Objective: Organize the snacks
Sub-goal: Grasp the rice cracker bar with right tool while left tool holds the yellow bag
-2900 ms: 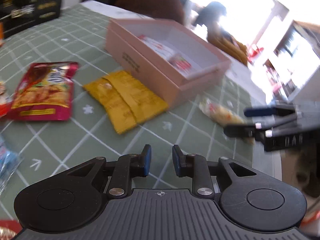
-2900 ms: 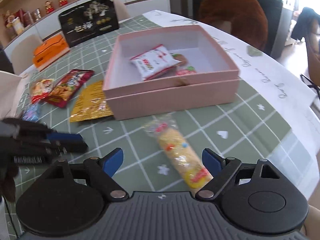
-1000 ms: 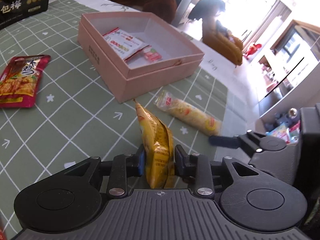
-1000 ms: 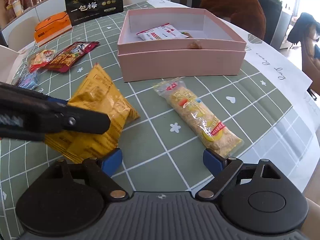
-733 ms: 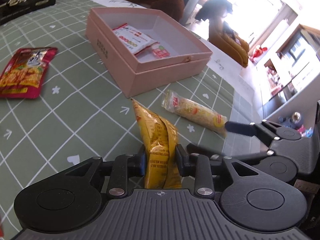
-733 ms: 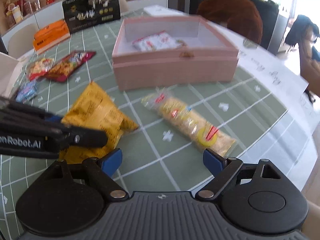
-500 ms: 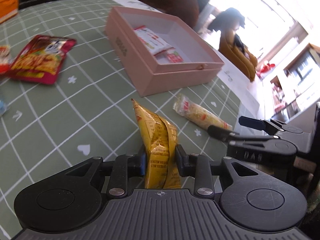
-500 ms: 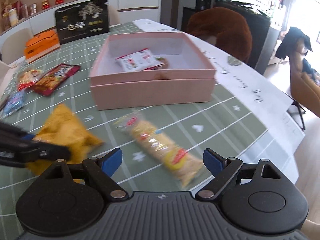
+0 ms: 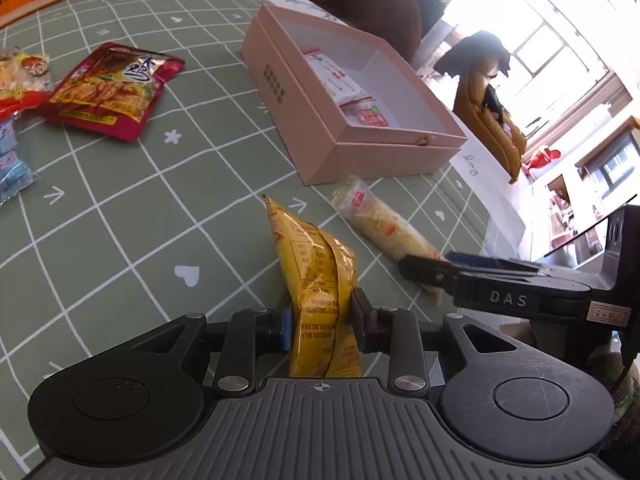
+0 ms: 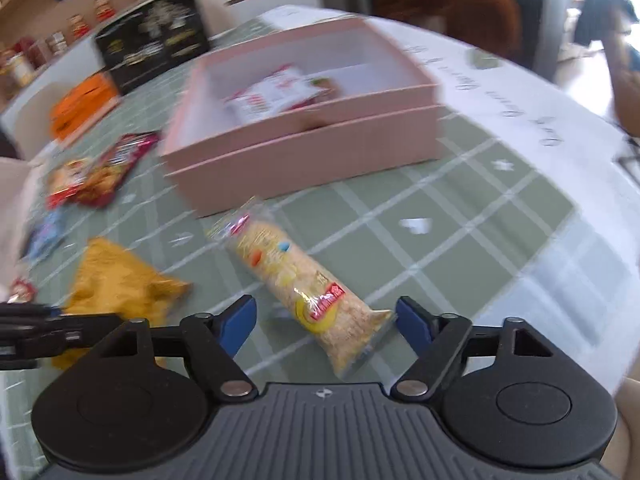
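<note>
Left wrist view, nearest: left gripper (image 9: 321,318) clamped on the yellow snack bag (image 9: 320,280), bag standing upright between the pads, lifted off the green checked table (image 9: 120,220). Right wrist view, nearest: right gripper (image 10: 326,320) with jaws closing around the near end of the clear-wrapped rice cracker roll (image 10: 296,280); pads not yet touching the wrapper, roll lying flat on the table. Beyond both, mid table: open pink box (image 9: 320,136) holding a white-red packet (image 9: 334,78) and a small red-green one. Far left: red snack pouch (image 9: 108,90), blue packets at the left edge.

Step in hand, my read: second pickup, roll grasp under way while the bag is held. Next needs the pads to squeeze the roll across its width, lift, then carry both over the box rim and release inside.

Versus a second ago: right gripper jaws are narrower and now straddle the roll's end; earlier the roll lay ahead of wide jaws. Left grip on the bag unchanged.
</note>
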Available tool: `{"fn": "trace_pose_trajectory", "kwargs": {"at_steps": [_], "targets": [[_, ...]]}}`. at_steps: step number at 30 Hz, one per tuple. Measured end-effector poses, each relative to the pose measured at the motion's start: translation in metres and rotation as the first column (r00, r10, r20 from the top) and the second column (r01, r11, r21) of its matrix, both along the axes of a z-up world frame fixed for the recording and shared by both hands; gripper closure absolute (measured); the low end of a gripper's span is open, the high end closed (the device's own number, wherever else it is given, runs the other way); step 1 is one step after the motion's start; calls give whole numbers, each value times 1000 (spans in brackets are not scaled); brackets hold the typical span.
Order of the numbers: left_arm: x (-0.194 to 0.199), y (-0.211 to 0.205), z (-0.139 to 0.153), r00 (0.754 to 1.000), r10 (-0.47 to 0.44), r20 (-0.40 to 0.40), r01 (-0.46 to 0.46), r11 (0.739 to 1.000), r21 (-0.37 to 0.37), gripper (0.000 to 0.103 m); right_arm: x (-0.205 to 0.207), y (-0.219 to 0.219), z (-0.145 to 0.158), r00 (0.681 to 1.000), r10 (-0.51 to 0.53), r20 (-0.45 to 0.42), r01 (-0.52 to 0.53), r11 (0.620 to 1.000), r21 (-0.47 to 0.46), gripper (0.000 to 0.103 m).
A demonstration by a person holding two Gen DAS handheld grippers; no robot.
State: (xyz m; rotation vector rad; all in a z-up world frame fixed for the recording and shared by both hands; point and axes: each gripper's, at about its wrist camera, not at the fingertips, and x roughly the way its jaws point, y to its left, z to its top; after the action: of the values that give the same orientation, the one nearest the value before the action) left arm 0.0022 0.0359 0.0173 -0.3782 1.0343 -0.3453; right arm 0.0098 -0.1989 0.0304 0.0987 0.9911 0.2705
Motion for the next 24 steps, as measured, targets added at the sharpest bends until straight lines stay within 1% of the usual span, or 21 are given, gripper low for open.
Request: {"fn": "trace_pose_trajectory", "kwargs": {"at_steps": [2,5,9,10,12,15,17,19,21,24], "targets": [[0,0,0,1000,0,-1,0,1000,2,70,2,9,3,1000,13,19,-12,1000,-12,27],[1,0,0,1000,0,-2,0,1000,2,70,13,22,3,999,1,45,2,998,-70,27],[-1,2,-1,1000,5,-6,-5,1000,-4,70,31,33,-1,999,30,22,-28,997,-72,28],[-1,3,-2,1000,9,-8,-9,1000,-8,70,30,36,0,999,43,20,-41,996,-73,29],[-2,5,-3,1000,14,-10,-14,1000,-14,70,28,46,0,996,91,15,-90,992,-84,42],[-4,6,-3,1000,21,-10,-22,1000,-14,70,16,60,2,990,143,11,-140,977,-163,52],[-5,7,-2,1000,25,-11,-25,1000,-16,70,9,60,4,987,160,-7,-160,977,-141,53],[-5,7,-2,1000,26,-13,-27,1000,-17,70,2,58,6,986,167,-25,-169,981,-100,58],[-5,7,-1,1000,24,-13,-25,1000,-14,70,-6,55,7,983,178,-39,-180,980,-78,63],[-6,7,-1,1000,22,-13,-22,1000,-12,70,-16,47,9,983,171,-66,-174,984,-39,67]]}}
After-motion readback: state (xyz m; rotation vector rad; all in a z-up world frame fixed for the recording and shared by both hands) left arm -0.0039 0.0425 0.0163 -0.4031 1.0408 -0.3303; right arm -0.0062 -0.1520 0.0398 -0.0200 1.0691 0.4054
